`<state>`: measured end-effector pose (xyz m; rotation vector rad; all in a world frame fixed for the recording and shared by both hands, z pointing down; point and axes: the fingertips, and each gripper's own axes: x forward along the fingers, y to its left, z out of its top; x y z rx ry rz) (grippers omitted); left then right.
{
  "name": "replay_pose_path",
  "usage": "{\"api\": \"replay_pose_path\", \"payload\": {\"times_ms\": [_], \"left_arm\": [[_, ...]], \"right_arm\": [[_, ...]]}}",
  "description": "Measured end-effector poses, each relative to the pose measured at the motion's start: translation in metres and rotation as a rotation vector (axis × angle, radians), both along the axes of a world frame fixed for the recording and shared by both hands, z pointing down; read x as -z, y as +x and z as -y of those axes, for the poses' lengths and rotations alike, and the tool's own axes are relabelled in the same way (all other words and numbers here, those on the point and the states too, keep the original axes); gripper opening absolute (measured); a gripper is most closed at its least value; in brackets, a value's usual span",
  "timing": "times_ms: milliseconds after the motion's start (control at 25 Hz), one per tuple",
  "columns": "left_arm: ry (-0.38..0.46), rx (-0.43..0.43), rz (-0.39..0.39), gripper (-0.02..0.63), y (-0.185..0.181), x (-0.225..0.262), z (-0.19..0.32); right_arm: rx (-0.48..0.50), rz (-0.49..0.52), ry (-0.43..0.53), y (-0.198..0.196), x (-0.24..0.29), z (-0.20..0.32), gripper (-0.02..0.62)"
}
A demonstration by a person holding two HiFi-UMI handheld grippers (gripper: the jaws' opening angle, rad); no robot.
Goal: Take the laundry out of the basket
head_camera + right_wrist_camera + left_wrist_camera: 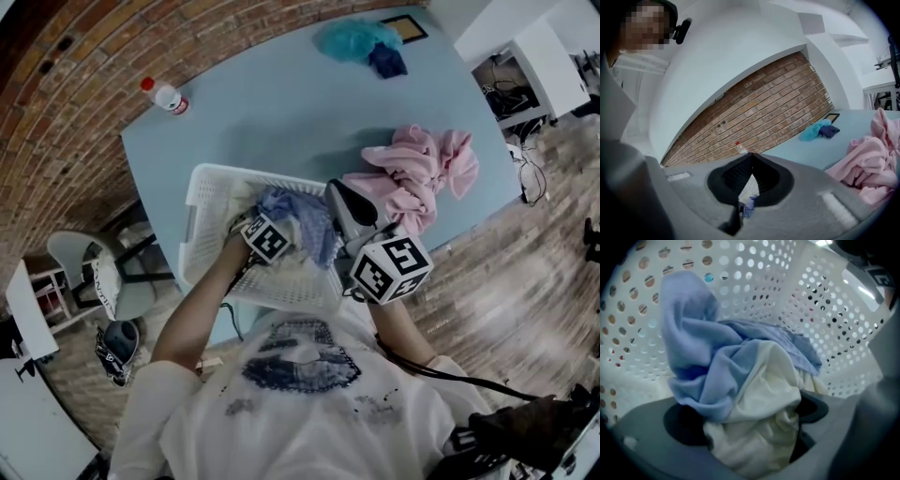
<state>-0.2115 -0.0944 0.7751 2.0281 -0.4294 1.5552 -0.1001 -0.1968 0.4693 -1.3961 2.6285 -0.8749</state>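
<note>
The white perforated basket sits on the light blue table near me. My left gripper reaches into it, shut on a bunch of cloth. In the left gripper view a blue garment and a cream-white garment are pinched together in that gripper, with the basket wall behind. The blue garment rises above the basket rim. My right gripper hovers over the basket's right edge, shut and empty, pointing across the table. A pink laundry pile lies right of the basket.
Teal and navy cloths and a small framed board lie at the table's far end. A plastic bottle stands near the far left corner. A brick wall runs behind the table. White furniture stands off both sides.
</note>
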Motion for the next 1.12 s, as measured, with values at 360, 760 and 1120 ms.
{"api": "replay_pose_path", "payload": {"times_ms": [360,760,1120], "left_arm": [[0.035,-0.017,0.026,0.571,-0.003,0.004,0.004],[0.015,-0.007,0.019,0.51,0.004,0.003,-0.008],[-0.05,-0.077,0.008,0.228,0.022,0.013,-0.033]], "right_arm": [[-0.017,-0.002,0.018,0.008,0.007,-0.012,-0.002],[-0.036,-0.007,0.027,0.015,0.011,-0.02,-0.002],[-0.05,-0.004,0.028,0.021,0.015,-0.026,-0.002]]}}
